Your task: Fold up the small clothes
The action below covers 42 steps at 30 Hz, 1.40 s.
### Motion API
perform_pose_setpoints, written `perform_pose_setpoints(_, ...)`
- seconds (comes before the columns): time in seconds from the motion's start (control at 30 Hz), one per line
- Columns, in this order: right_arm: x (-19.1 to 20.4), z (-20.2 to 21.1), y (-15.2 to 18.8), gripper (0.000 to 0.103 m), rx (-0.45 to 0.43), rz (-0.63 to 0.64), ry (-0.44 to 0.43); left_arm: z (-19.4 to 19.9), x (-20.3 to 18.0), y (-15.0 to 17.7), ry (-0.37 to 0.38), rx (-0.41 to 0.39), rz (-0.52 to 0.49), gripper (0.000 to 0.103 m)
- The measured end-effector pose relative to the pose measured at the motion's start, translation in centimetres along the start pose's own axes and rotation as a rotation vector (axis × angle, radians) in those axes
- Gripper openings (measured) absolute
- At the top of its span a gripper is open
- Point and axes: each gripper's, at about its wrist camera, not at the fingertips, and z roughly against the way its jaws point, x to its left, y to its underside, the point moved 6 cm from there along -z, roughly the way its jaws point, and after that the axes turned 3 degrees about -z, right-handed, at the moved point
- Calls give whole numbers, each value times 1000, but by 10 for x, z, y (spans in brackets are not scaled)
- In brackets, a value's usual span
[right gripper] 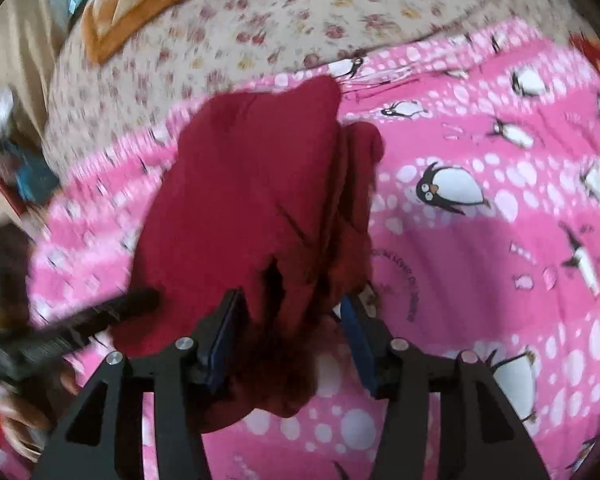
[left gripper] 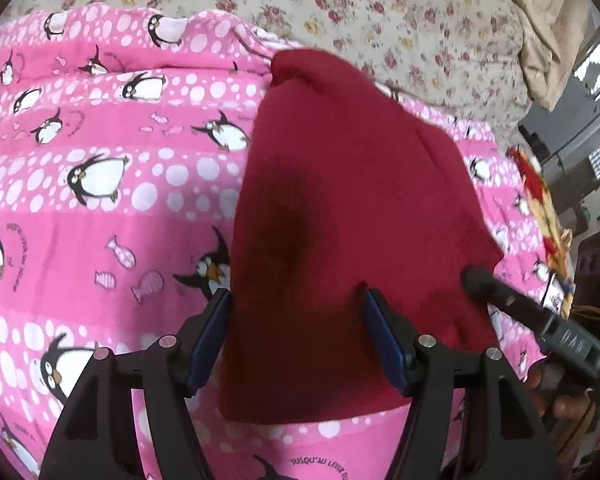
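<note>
One red garment lies on your pink penguin blanket, and that blanket is the landmark for everything else. The garment's long axis runs from your grippers away toward the blanket's far edge, where the floral sheet begins; its narrower rounded end points that way, and its wide end sits nearest you.

Your left gripper has its jaws spread, one blue pad at the garment's left edge and the other over the cloth; the pads do not press together on it.

Your right gripper also stands with its jaws apart, and bunched folds of the near end of the garment hang between the pads. Whether either pad touches the cloth you cannot tell, since the view is blurred.
</note>
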Motion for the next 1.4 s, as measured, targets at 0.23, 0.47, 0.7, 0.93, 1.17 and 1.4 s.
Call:
perform_pose_setpoints(0.23, -2, -8, -59, 70, -110, 3, 85, 1, 7, -51, -4, -63, 37, 46)
perform_pose_setpoints(0.47, 1, -64, -95, 34, -51, 48, 80, -37, 22, -78, -55, -39, 111, 46)
perform_pose_setpoints(0.7, -29, -56, -83, 16, -123, -57, 54, -49, 33, -66, 28, -53, 172, 58)
perform_pose_setpoints(0.93, -35, -28, -79, 75, -118, -146, -10, -25, 25, -61, 38, -55, 109, 58)
perform_pose_setpoints(1.17, -33, -22, -38, 86, -4, -118, -73, -25, 29, -50, 105, -18, 112, 58)
perform_pose_setpoints(1.4, -23, -22, -29, 88, -16, -61, -54, -23, 28, -46, 80, -34, 92, 58)
